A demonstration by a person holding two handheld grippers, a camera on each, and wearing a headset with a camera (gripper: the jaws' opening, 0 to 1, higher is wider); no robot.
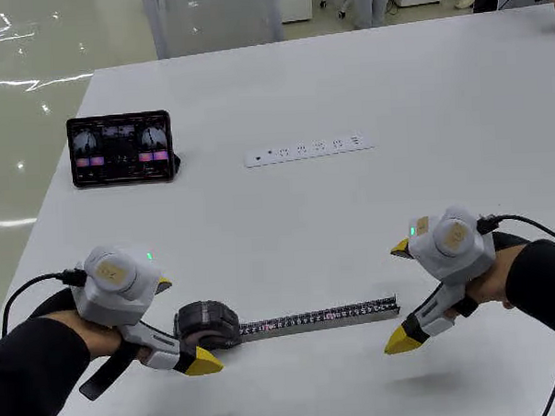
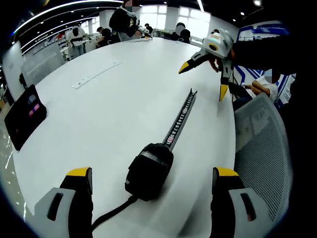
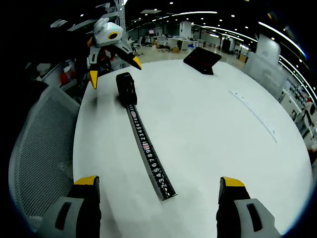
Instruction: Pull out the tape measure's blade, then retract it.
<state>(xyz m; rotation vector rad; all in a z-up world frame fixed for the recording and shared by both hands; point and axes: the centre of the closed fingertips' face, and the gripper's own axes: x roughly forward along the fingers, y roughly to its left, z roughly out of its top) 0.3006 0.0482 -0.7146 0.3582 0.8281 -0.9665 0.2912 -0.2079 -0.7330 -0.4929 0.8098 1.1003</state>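
Currently the blade [image 1: 319, 317] lies pulled out; left tool [image 1: 183, 323] and right tool [image 1: 401, 295] stand open, empty. Retraction likely comes next.

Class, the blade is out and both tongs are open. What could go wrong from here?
1. Neither the left tongs nor the right tongs hold anything, so the blade may whip back unguided into the case.
2. The case sits loose on the smooth table; an off-centre grip might skid or turn it.
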